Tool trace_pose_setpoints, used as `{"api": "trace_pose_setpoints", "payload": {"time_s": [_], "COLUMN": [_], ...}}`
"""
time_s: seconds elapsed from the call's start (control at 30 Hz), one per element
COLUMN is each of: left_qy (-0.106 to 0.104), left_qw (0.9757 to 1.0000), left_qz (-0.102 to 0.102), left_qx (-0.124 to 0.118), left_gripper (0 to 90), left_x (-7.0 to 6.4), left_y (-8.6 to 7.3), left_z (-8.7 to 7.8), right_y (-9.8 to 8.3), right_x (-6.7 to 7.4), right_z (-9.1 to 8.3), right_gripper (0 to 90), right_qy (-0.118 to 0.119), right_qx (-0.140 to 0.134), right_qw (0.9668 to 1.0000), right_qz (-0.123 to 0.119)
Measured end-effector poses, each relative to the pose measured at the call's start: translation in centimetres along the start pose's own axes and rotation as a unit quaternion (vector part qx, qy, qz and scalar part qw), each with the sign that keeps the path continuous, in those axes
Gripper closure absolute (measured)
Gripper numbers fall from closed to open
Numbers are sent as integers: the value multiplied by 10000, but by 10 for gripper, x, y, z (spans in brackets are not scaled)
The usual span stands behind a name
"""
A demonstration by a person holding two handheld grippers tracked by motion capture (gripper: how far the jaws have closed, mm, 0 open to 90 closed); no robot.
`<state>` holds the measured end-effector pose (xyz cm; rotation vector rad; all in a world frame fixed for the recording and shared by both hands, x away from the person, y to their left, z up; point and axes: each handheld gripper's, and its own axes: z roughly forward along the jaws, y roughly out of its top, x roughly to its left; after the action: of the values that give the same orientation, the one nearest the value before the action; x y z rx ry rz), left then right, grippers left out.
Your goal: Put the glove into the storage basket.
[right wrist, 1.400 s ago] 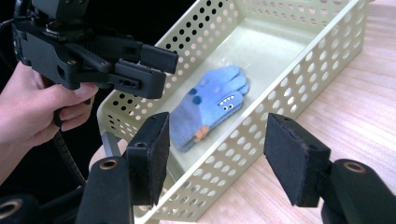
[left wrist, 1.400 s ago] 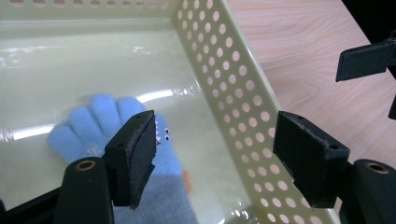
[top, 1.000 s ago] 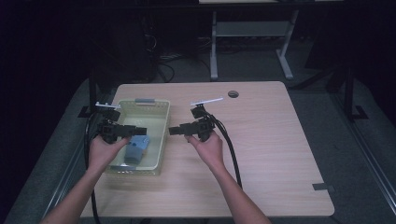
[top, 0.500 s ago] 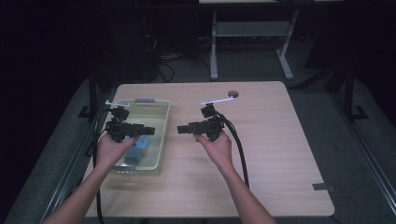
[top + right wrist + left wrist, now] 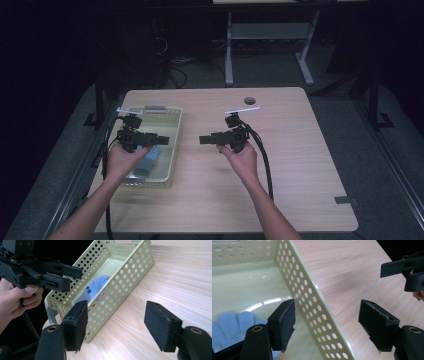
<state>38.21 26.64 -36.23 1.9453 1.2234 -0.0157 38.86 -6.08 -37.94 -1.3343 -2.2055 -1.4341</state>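
As seen from the high view, a pale green perforated basket (image 5: 172, 125) is set at the left of the wooden table (image 5: 300, 165), with a blue object (image 5: 148, 161), possibly a sponge, lying inside. The left gripper (image 5: 164, 140) is held over the basket and the right gripper (image 5: 204, 140) over bare wood, their jaws pointed toward each other. From the left gripper view, its jaws are spread wide astride the basket's wall (image 5: 312, 305), empty, the blue object (image 5: 229, 322) below. From the right gripper view, the jaws have just been opening and are parted wide, nothing between them, the basket (image 5: 120, 290) beyond
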Motion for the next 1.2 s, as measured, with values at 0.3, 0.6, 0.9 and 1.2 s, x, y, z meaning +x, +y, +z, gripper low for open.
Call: {"api": "trace_pose_setpoints", "payload": {"time_s": [0.3,0.6,0.9,1.2], "left_qy": [-129,-237,-352,-442], "left_qw": [9999,9996,9992,9987], "left_qz": [14,135,172,207], "left_qx": [-61,-65,-28,-110], "left_gripper": [294,290,285,270], "left_x": [-9,-22,-34,-45], "left_y": [4,10,12,14], "left_z": [6,16,28,36], "right_y": [-8,-16,-23,-28], "right_x": [-13,-29,-38,-49], "right_z": [-12,-27,-41,-55], "right_gripper": [353,351,348,341], "right_qy": [0,-78,-136,-238], "right_qx": [-74,-127,-184,-192], "right_qw": [9999,9995,9992,9988], "right_qz": [117,261,334,390]}}
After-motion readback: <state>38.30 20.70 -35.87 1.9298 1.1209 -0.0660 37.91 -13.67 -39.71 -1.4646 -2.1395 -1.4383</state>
